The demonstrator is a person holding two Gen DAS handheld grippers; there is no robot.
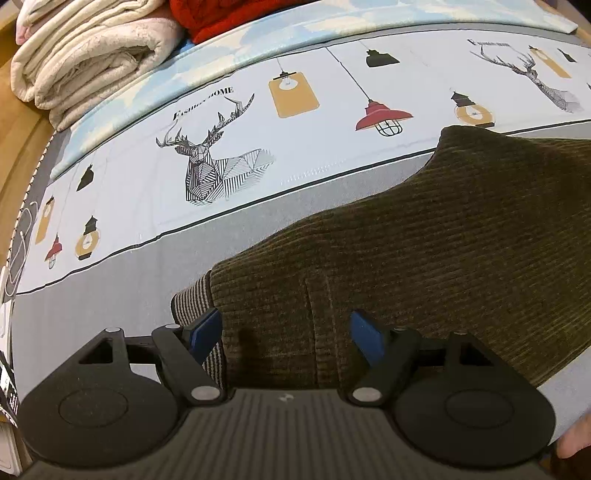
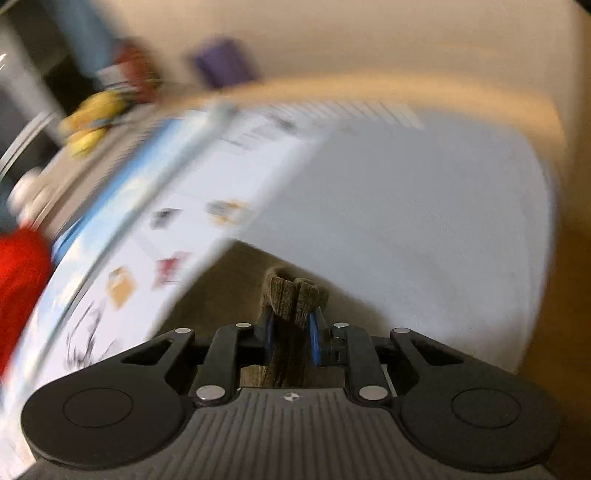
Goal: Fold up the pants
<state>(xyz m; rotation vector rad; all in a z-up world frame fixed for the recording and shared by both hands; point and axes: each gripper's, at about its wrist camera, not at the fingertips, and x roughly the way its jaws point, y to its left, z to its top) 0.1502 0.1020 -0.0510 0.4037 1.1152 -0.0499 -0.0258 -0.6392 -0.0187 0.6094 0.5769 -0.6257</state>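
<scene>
Left wrist view: printed bed sheet [image 1: 236, 122] fills the frame, a grey band running along its near part; deer and lamp motifs on the pale band beyond.
Pants: dark olive corduroy pants [image 1: 424, 236] lie spread on the grey band, right of centre, reaching from the near edge toward the far right; striped waistband lining [image 1: 192, 302] shows at their near-left corner.
Far clutter: folded cream blankets [image 1: 85, 55] at far left, red knit item [image 1: 236, 14] just beside them; both well apart from the pants.
Left gripper: left gripper [image 1: 288, 332] hovers over the waist end, jaws spread wide, blue pads either side of the cloth, nothing pinched.
Right wrist view: heavy motion blur; sheet and background items unreadable.
Right gripper: right gripper [image 2: 293, 332] is clamped on a bunched fold of the corduroy [image 2: 293, 295], which stands up between the pads.
Step (judged): right side carries one end over while left readies a waist grab.
Technique: close left jaws on both layers at the waistband corner, keep the cloth taut between the grippers, lay edges aligned, avoid dragging the sheet.
</scene>
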